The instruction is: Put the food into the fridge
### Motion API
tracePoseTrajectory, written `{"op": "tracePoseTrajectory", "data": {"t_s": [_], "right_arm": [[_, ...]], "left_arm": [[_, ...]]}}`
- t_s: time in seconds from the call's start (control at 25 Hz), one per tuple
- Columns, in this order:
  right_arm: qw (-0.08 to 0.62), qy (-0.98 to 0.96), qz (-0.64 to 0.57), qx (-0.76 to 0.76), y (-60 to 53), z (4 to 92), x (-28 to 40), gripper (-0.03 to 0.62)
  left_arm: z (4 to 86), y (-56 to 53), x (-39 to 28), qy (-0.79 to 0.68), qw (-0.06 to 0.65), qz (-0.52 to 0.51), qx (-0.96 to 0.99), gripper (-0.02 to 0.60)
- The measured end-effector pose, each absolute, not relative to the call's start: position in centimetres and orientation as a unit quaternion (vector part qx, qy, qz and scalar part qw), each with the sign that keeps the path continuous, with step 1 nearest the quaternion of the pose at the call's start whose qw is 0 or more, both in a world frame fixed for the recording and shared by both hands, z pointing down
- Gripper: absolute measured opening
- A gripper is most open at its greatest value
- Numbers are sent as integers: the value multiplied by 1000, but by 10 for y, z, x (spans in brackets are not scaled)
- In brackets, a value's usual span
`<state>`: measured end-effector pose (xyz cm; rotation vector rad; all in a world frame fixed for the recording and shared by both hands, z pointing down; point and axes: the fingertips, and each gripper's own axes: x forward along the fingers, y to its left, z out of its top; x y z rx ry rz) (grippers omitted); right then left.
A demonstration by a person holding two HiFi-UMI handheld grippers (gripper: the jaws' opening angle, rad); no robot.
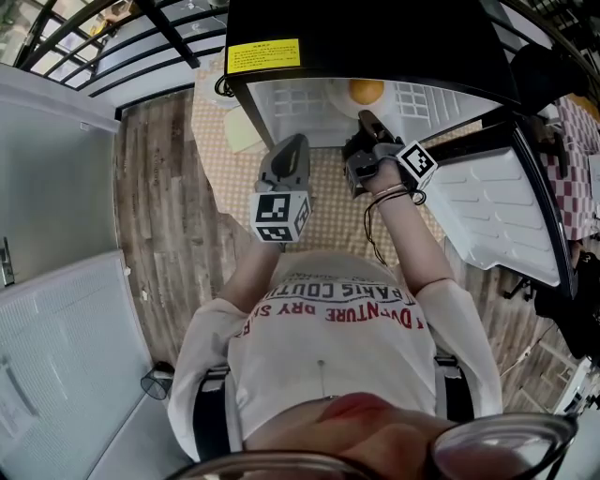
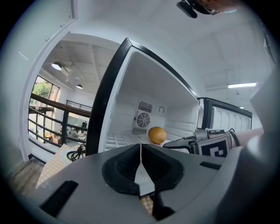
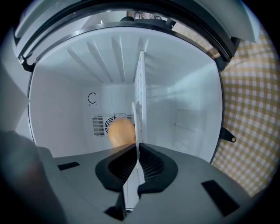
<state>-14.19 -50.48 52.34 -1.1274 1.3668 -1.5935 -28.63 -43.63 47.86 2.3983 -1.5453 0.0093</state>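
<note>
**A:** Where is the food sitting?

**B:** The orange (image 1: 366, 91) is resting on the white wire shelf (image 1: 412, 98) inside the open fridge (image 1: 356, 28). It is lying toward the shelf's back edge, in front of the fan grille (image 3: 99, 124). Nothing is gripping it.

**A:** What are the two tools doing?

**B:** The right gripper (image 1: 367, 122) is hovering at the mouth of the fridge, near the shelf's front edge, and is pointing in at the orange (image 3: 120, 133). Its jaws are standing together with nothing between them. The shelf (image 3: 139, 87) is showing edge-on beyond their seam, apart from the pads. The left gripper (image 1: 292, 145) is hanging outside the fridge, over the checked mat (image 1: 337, 206). Its jaws are also standing together and carrying nothing.

**A:** Which step is in hand?

**B:** Judging from the layout, the placing step is ending: the fruit is already lying in the compartment. No other food is showing in either tool or on the mat.

**A:** What is the next move calling for?

**B:** Probably drawing the right gripper straight back, clear of the shelf's front edge. Then comes swinging the door (image 1: 497, 206), which is standing wide open at the fridge's right side, toward the cabinet. The closed jaws could push its outer edge; the cord trailing from the wrist is worth keeping out of the seal.
</note>
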Motion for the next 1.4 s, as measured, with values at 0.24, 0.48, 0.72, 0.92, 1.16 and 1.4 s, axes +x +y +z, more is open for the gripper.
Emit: {"op": "tracePoseTrajectory", "data": {"t_s": [0.24, 0.48, 0.72, 0.92, 1.16, 1.4], "right_arm": [[378, 541, -618, -427, -505, 522, -143, 37], [364, 543, -613, -444, -501, 531, -140, 150], [357, 581, -583, -442, -486, 517, -136, 150], [325, 667, -518, -426, -462, 486, -137, 60], [359, 691, -496, -384, -430, 460, -137, 28], [218, 784, -381, -439, -406, 475, -138, 26]], "left_arm": [[480, -437, -291, -545, 147, 2, 825, 28], [476, -431, -286, -543, 143, 2, 827, 28], [475, -423, -287, -547, 144, 4, 825, 28], [465, -417, -279, -545, 132, 0, 828, 28], [453, -405, -263, -537, 119, -1, 835, 28], [456, -392, -247, -527, 119, 7, 841, 28]]}}
